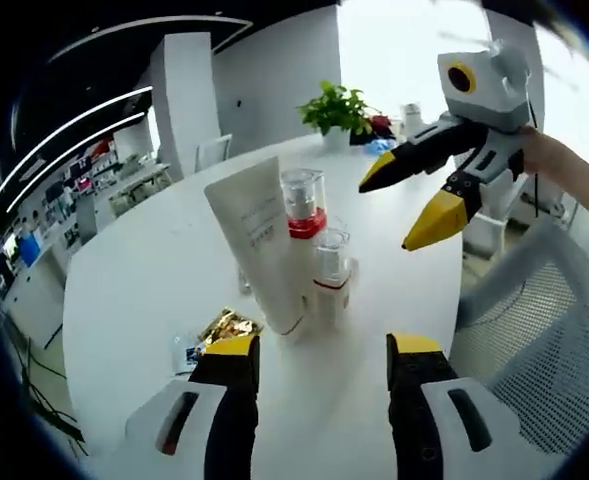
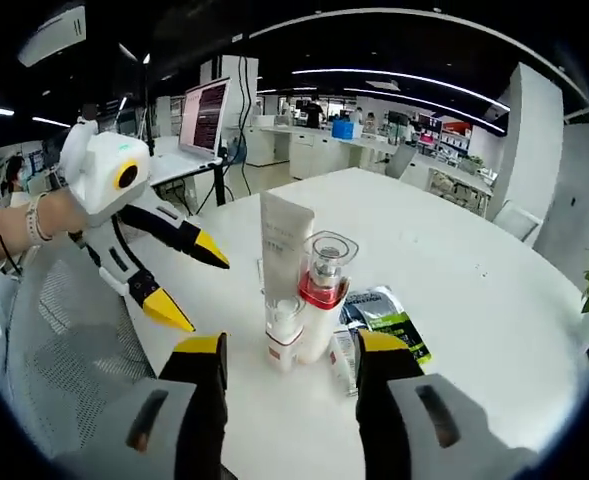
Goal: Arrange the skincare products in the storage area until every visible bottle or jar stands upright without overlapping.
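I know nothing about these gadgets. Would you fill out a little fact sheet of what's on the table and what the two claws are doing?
surface: round white table
standing items: white tube; tall red-collared pump bottle; short pump bottle, all upright and close together
lying items: gold packet; dark and green sachets, flat beside the bottles
left gripper: jaws open, empty, aimed at the cluster
right gripper: jaws open, empty, facing the cluster from the other side
nearby: mesh chair, potted plant
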The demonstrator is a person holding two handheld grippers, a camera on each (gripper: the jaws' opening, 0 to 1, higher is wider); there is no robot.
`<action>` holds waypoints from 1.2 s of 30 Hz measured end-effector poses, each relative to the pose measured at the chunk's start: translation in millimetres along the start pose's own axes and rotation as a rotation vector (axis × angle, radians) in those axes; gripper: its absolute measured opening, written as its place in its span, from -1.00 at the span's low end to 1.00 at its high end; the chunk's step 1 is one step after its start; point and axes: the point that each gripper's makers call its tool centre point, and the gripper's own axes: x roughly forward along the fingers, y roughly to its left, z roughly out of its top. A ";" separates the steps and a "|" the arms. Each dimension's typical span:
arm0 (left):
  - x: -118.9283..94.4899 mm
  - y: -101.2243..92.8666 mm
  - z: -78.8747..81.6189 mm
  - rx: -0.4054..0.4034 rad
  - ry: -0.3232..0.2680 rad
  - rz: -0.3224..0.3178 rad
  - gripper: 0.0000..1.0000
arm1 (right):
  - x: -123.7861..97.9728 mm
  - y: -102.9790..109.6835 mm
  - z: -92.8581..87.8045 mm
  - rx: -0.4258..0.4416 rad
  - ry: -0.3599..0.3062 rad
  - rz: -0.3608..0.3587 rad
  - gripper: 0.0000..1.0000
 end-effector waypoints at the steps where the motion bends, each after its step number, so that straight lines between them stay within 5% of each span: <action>1: -3.0 0.7 0.2 0.002 0.000 0.003 0.07 | -1.2 0.8 1.3 0.008 -0.001 0.002 0.10; 19: -44.3 11.0 -2.9 -0.009 0.008 0.039 0.56 | -23.1 -17.5 9.8 -0.059 0.007 -0.096 0.63; 36: -65.7 18.3 -2.7 0.012 0.017 0.067 0.86 | -24.3 -14.5 15.1 -0.052 -0.004 -0.087 0.92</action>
